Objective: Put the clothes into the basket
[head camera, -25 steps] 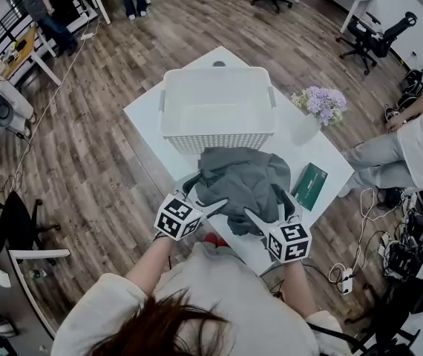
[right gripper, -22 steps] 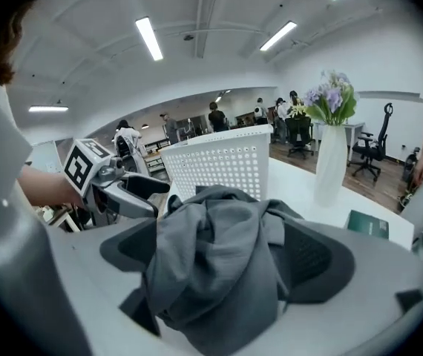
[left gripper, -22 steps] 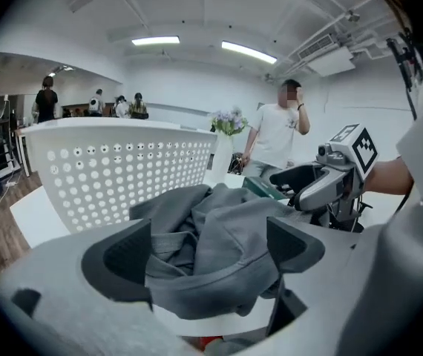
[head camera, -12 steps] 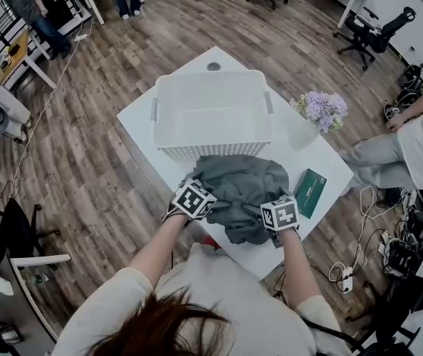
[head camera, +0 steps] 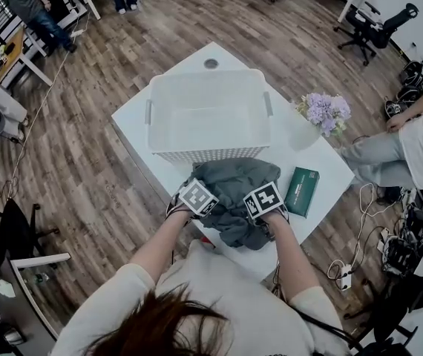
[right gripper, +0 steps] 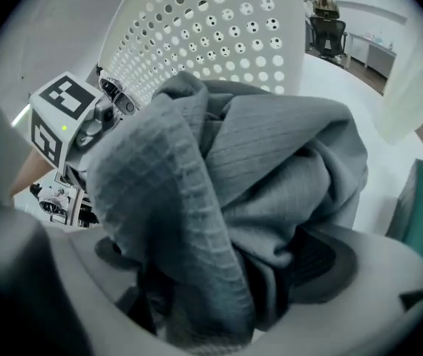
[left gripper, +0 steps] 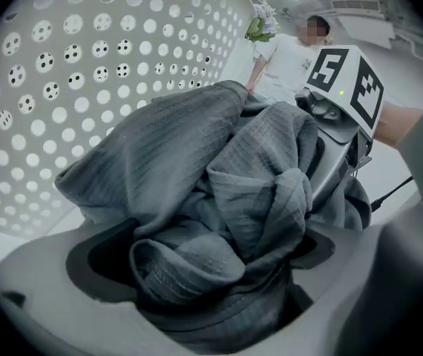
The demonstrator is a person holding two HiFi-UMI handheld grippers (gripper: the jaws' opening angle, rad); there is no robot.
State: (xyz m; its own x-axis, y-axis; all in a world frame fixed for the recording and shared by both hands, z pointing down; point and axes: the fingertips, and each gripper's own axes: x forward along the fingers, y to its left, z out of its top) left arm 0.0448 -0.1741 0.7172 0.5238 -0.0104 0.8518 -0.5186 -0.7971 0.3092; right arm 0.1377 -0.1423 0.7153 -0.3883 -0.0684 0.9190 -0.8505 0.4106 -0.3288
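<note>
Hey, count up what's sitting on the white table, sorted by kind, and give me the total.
White basket: 1
Heap of grey clothes: 1 (garments in it can't be counted)
Vase of purple flowers: 1
Green box: 1
Total: 4

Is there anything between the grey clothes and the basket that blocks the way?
Nothing visible does. The grey clothes lie on the table right before the basket, whose near wall they must be lifted over. The basket looks empty. The flowers and the green box stand off to the right.
</note>
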